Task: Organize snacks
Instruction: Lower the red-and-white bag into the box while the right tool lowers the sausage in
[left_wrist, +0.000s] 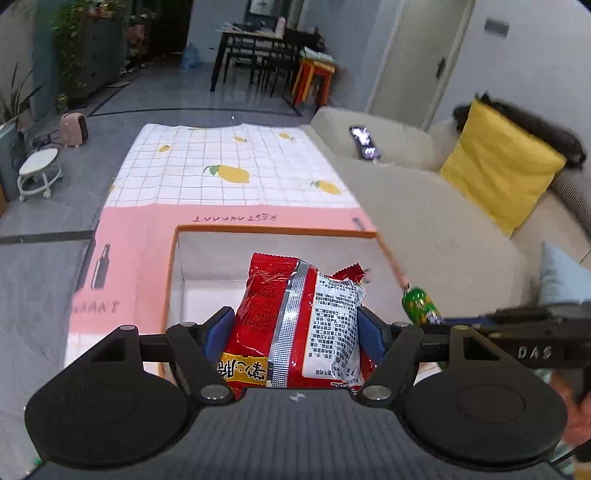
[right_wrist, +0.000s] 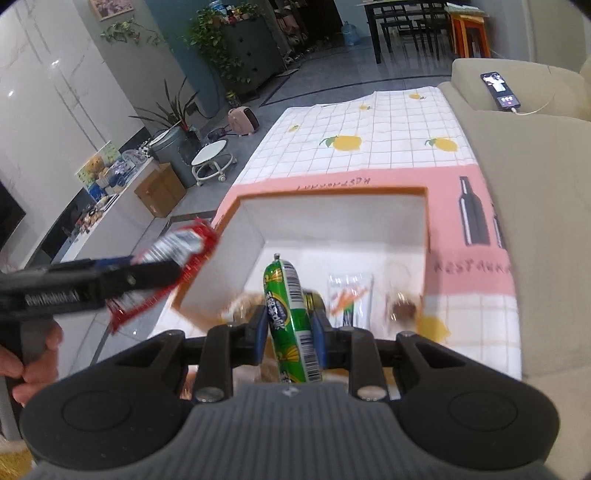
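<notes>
My left gripper (left_wrist: 295, 321) is shut on a red snack packet (left_wrist: 295, 317) and holds it over the near edge of an orange-rimmed white box (left_wrist: 273, 230). It also shows in the right wrist view, where the packet (right_wrist: 177, 251) hangs at the box's left wall. My right gripper (right_wrist: 291, 325) is shut on a green sausage stick (right_wrist: 291, 317), upright, just in front of the box (right_wrist: 332, 192). The stick's tip (left_wrist: 421, 304) shows by the box's right side in the left wrist view. The box looks empty inside.
The box stands on a low table with a pink and lemon-print cloth (left_wrist: 229, 166). Small wrapped snacks (right_wrist: 351, 295) lie on the cloth near the box's front. A beige sofa (left_wrist: 424, 206) with a yellow cushion (left_wrist: 498, 166) and a phone (left_wrist: 364, 142) is on the right.
</notes>
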